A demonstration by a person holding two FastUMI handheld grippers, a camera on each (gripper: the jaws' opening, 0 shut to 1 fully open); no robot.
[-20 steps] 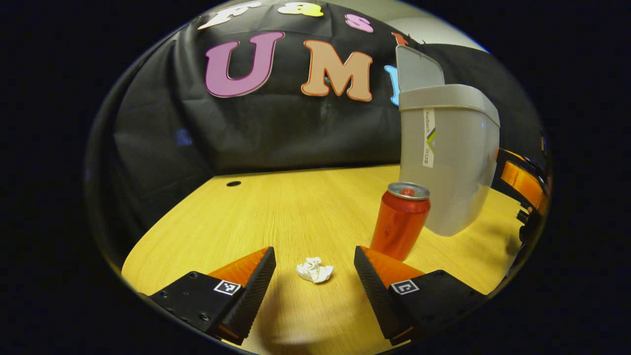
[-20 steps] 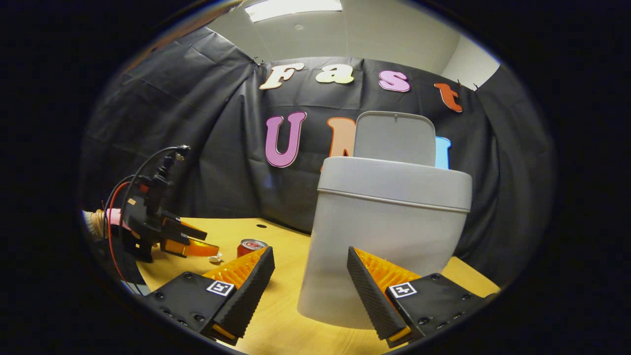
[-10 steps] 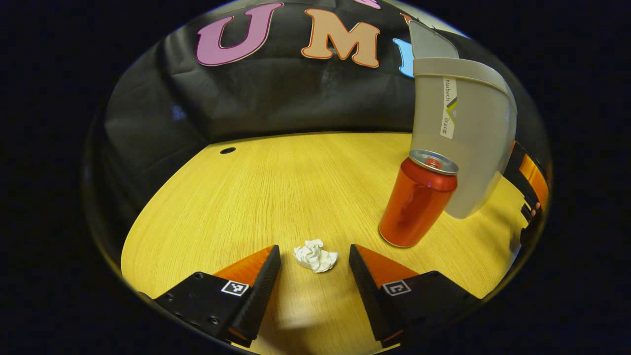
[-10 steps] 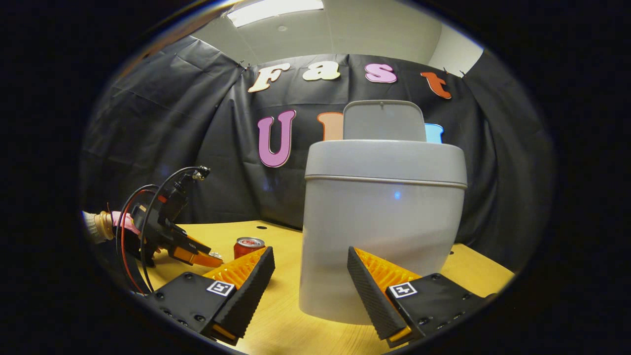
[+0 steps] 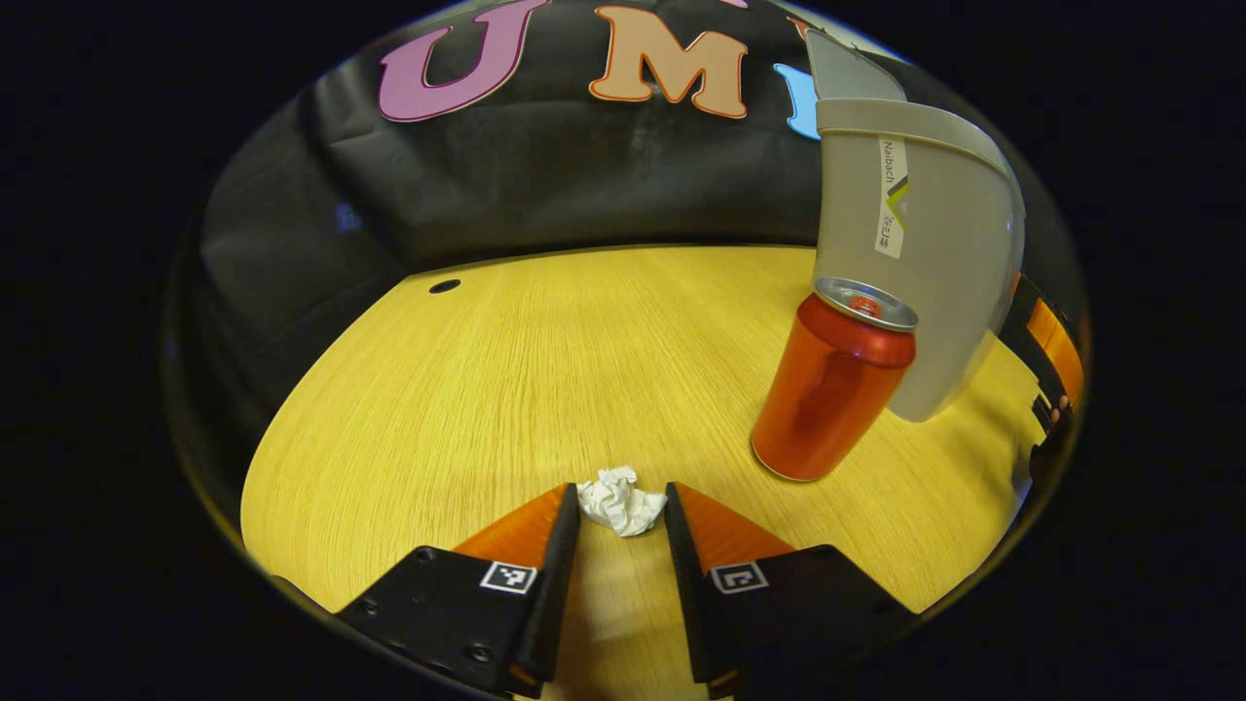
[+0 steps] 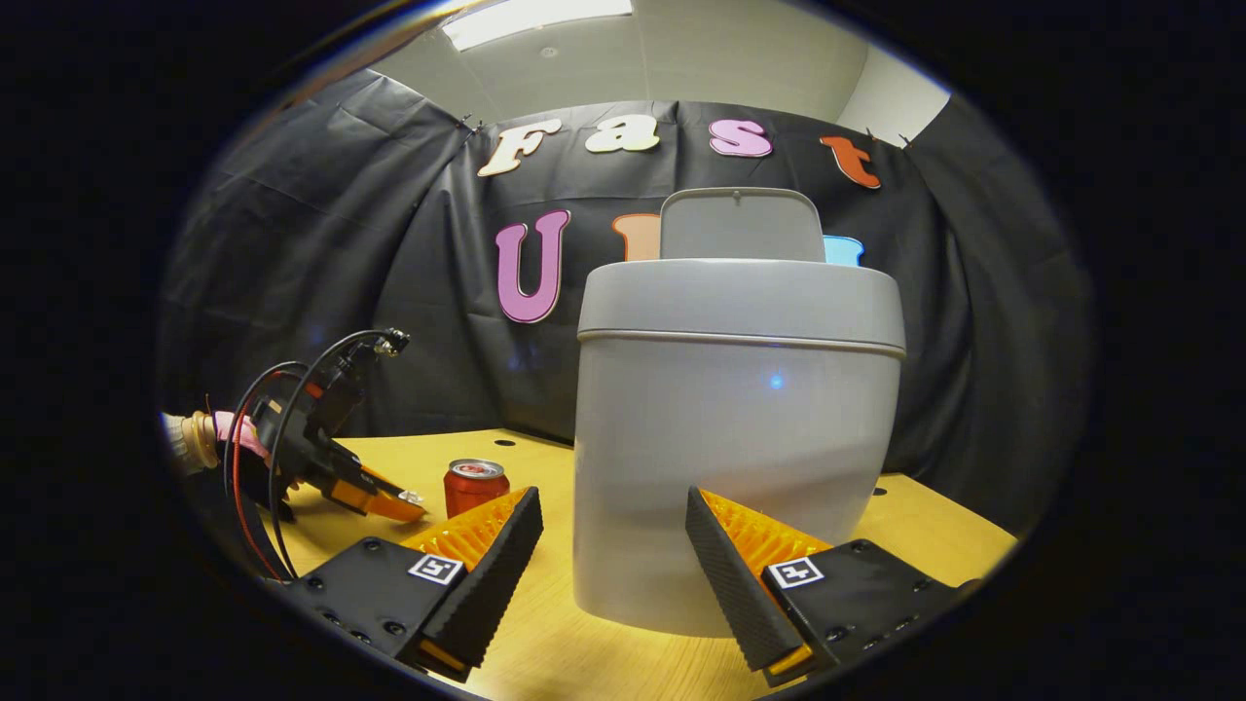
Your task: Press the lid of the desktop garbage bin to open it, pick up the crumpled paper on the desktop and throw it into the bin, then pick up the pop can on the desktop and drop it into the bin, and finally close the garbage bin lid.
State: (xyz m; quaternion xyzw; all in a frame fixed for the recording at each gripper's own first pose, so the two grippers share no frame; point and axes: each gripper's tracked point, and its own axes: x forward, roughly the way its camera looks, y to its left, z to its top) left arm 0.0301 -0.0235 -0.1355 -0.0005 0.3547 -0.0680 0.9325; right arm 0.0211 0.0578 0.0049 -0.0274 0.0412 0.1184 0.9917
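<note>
1. Wood-grain yellow counter [image 5: 487,389] carries all the task's things; a small dark round hole sits in it near the far edge by the black cloth wall.
2. Crumpled paper [image 5: 620,502], white, lies on the counter near its near edge, right between the fingers of the left gripper [image 5: 621,506].
3. Those fingers have a narrow gap, both tips just at the sides of the paper; whether they press it or only flank it, I cannot tell.
4. Red pop can [image 5: 830,394] with a silver top stands upright on the counter, to the right of the paper and apart from it, just in front of the bin.
5. Grey garbage bin [image 6: 735,428] stands on the counter with its lid [image 6: 742,226] swung up and open behind the rim.
6. Right gripper [image 6: 613,526] hovers low over the counter in front of the bin, its fingers wide apart and holding nothing; the bin's lower wall shows between them.
7. Seen from the right gripper view, the left gripper [image 6: 389,506] is tilted down toward the counter beside the can [image 6: 477,487], with black and red cables looping over it and a hand [image 6: 200,438] behind it.
</note>
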